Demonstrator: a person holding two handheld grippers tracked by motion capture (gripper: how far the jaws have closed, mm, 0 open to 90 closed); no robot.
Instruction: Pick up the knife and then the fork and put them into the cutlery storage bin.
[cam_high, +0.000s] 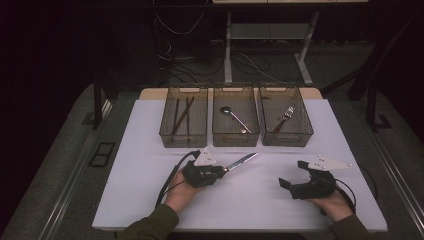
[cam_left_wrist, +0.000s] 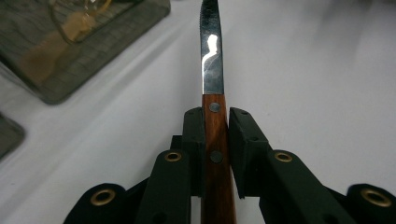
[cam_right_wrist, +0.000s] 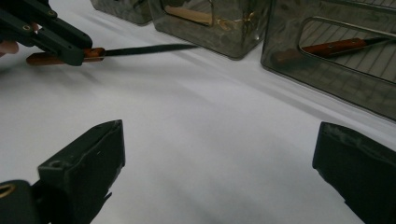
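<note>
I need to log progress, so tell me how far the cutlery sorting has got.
Done: chopsticks lie in the left bin, a spoon in the middle bin, a fork in the right bin. In hand: the left claw grips a knife by its wooden handle, blade towards the bins. The right claw rests open on the table. Left: binning the knife; which bin is unclear.

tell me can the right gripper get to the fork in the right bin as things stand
Probably yes: the right gripper is open and empty, the right bin has no lid, and the fork lies alone inside.
</note>
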